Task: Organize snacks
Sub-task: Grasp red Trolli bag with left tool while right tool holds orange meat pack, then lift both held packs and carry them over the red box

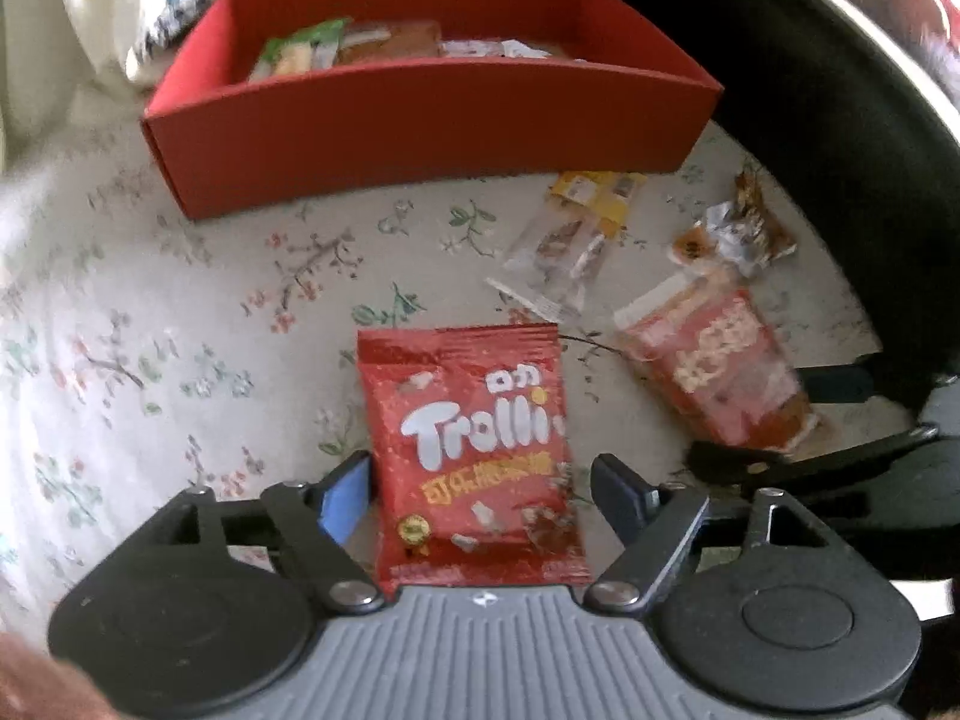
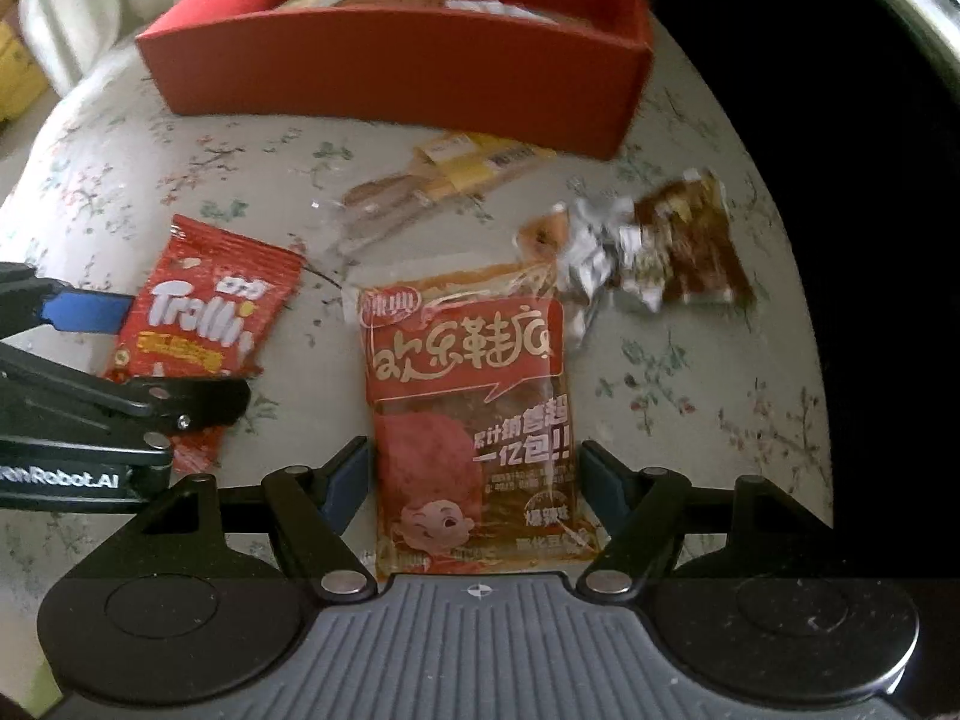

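A red Trolli bag (image 1: 474,450) lies on the floral cloth between the open fingers of my left gripper (image 1: 480,480); it also shows in the right wrist view (image 2: 198,324). A red spicy snack packet (image 2: 474,420) lies between the open fingers of my right gripper (image 2: 474,474); it also shows in the left wrist view (image 1: 714,372). The red box (image 1: 420,120) stands at the back with several snacks inside; it also shows in the right wrist view (image 2: 396,66).
A clear-and-yellow packet (image 2: 444,180) and a brown-and-silver packet (image 2: 654,246) lie between the box and the grippers. The left gripper (image 2: 180,354) reaches in from the left in the right wrist view. The table's rounded edge and dark space are on the right.
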`<state>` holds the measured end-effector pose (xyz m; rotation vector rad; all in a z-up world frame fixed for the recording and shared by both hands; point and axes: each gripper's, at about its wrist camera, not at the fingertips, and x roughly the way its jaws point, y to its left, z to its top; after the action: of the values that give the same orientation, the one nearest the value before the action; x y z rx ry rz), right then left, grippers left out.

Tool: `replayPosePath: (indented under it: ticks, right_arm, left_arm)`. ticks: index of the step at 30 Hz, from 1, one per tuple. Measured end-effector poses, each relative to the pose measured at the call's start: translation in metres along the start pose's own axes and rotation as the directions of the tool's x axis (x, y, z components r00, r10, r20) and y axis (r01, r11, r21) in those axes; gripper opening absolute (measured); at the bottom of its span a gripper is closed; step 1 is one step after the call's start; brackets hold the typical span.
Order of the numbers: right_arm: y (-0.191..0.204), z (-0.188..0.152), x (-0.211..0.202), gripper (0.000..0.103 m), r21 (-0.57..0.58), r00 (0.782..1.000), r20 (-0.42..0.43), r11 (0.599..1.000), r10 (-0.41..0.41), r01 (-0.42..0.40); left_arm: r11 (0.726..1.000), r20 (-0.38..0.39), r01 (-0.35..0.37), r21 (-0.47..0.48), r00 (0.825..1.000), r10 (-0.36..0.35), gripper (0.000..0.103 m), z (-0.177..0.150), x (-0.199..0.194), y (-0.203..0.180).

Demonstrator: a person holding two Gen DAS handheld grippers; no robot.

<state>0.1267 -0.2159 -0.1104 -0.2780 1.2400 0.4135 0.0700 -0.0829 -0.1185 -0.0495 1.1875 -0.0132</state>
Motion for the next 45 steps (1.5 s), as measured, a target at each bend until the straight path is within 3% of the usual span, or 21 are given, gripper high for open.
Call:
replayPosePath:
  ticks: [6,10,16,22,30,32,33,35,39,41,43,45]
  right_arm:
    - [0.007,0.001,0.003,0.085,-0.027,1.000,0.013,0.999,-0.017,0.018]
    - [0.007,0.004,0.006,0.094,-0.019,1.000,0.014,1.000,-0.019,0.019]
    - [0.018,0.004,-0.002,0.078,-0.049,1.000,0.026,0.999,-0.016,0.017]
    - [0.013,0.001,-0.015,0.076,-0.009,0.999,0.030,1.000,0.021,-0.021]
    - [-0.003,0.007,-0.047,0.074,0.088,0.988,0.136,0.992,0.075,-0.087]
    - [-0.004,0.009,-0.049,0.060,0.104,0.984,0.148,0.988,0.095,-0.111]
    - [-0.004,0.011,-0.048,0.044,0.116,0.983,0.143,0.984,0.119,-0.136]
    - [-0.003,0.014,-0.042,0.046,0.122,0.984,0.115,0.981,0.138,-0.152]
    - [0.007,0.015,-0.025,0.054,0.079,0.995,0.062,0.993,0.079,-0.084]
    - [0.005,0.014,-0.025,0.062,0.089,0.996,0.067,0.994,0.062,-0.067]
    - [-0.002,0.016,-0.026,0.082,0.106,0.995,0.084,0.993,0.048,-0.057]
    - [-0.007,0.018,-0.023,0.085,0.109,0.995,0.087,0.993,0.039,-0.048]
  left_arm:
    - [1.000,0.023,-0.028,0.000,0.999,0.028,0.058,-0.002,-0.003,0.002]
    - [1.000,0.022,-0.028,0.001,0.999,0.028,0.054,-0.003,-0.006,0.005]
    - [0.999,0.011,-0.021,-0.024,1.000,0.021,0.051,-0.005,-0.013,0.014]
    - [0.999,0.033,0.008,-0.051,0.999,-0.007,0.050,-0.002,-0.027,0.024]
    - [0.995,0.083,0.045,-0.088,0.996,-0.037,0.050,0.003,-0.044,0.035]
    - [0.995,0.098,0.049,-0.087,0.994,-0.040,0.050,0.005,-0.047,0.035]
    - [0.995,0.103,0.050,-0.086,0.994,-0.041,0.050,0.006,-0.049,0.035]
    - [0.996,0.104,0.046,-0.079,0.994,-0.037,0.050,0.008,-0.049,0.034]
    - [0.998,0.060,0.029,-0.062,0.998,-0.025,0.050,0.005,-0.037,0.034]
    - [0.997,0.040,0.020,-0.069,0.999,-0.018,0.051,0.004,-0.029,0.035]
    - [0.998,0.022,0.008,-0.065,1.000,-0.007,0.051,0.003,-0.022,0.035]
    - [0.997,0.011,0.009,-0.072,1.000,-0.008,0.051,0.002,-0.017,0.036]
